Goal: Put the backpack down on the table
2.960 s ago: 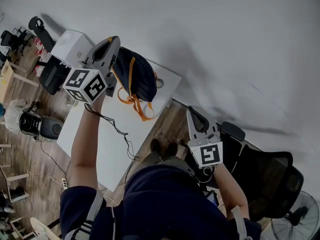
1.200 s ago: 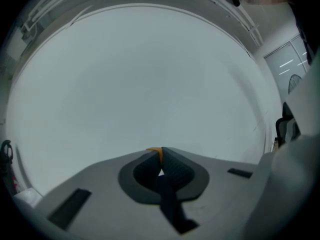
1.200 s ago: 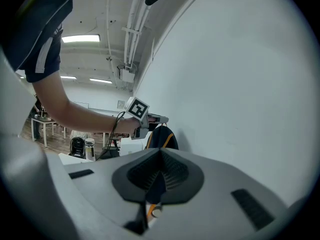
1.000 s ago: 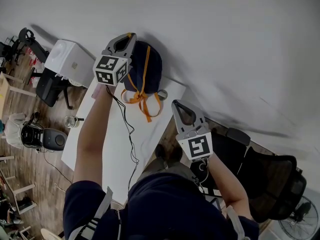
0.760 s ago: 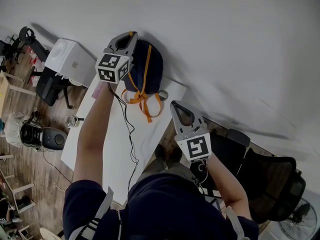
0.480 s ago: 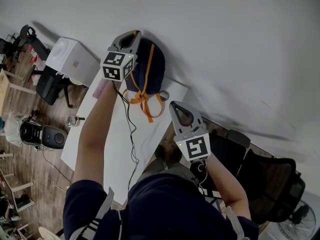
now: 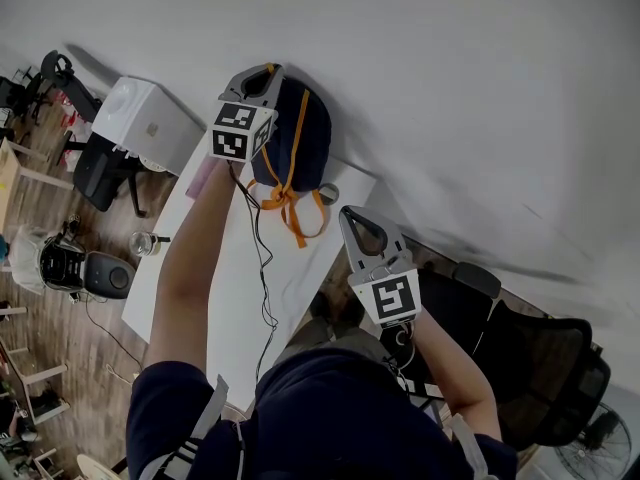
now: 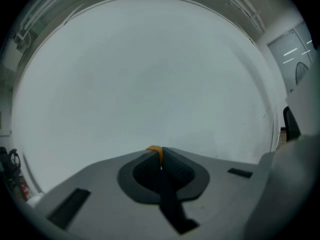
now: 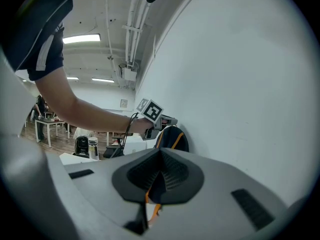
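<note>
2 grippers are up, both closed. The left gripper has its jaws pinched tight on the orange top loop of the dark blue backpack, which hangs directly below that grip, upright and close to the wall, over the far end of the white table. Whether its bottom rests on the tabletop cannot be told. Its orange straps trail toward the person. The right gripper, jaws together on nothing, points at the backpack from just beside the table's near corner, apart from it.
</note>
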The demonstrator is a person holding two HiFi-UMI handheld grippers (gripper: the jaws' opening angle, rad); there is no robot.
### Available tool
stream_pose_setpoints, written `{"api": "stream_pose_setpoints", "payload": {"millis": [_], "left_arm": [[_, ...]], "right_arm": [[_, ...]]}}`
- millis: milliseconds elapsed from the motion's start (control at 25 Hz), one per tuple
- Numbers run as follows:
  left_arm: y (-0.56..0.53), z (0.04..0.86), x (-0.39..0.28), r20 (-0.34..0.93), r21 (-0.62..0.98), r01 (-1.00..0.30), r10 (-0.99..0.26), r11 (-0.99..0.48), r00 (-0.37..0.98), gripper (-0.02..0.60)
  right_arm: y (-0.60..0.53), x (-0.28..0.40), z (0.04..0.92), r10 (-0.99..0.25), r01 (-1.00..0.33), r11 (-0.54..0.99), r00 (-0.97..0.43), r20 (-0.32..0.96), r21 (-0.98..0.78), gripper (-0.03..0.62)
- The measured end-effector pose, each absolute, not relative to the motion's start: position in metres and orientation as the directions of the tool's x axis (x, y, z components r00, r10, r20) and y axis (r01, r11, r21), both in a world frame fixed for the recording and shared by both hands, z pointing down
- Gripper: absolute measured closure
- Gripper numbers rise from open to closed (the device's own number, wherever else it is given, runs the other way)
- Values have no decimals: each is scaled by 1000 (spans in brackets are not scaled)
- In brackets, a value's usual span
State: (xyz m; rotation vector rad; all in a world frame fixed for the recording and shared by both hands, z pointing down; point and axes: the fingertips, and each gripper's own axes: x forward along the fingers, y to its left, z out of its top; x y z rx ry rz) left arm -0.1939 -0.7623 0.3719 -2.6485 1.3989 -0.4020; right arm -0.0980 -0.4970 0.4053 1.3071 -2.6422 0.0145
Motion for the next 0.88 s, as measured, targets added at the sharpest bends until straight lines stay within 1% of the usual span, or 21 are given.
{"api": "stream_pose_setpoints", "payload": {"millis": [120, 280, 560, 880], "left_arm": [[-761, 375, -195, 200, -269, -787, -832, -555, 518, 569], [-755, 375, -195, 226, -278, -779, -826, -562, 515, 560], [-747, 382, -201, 289, -286, -768, -816, -573, 500, 517], [-740, 384, -212, 316, -301, -769, -820, -563, 477, 483]], "right_arm": [[-497, -99, 405, -784, -783, 616, -597, 172, 89, 594], [-496, -100, 408, -780, -784, 616, -595, 193, 76, 594], [-496, -98, 414, -775, -782, 620, -597, 208, 68, 594], [-499, -101, 414, -769, -776, 627, -604, 212, 65, 594]]}}
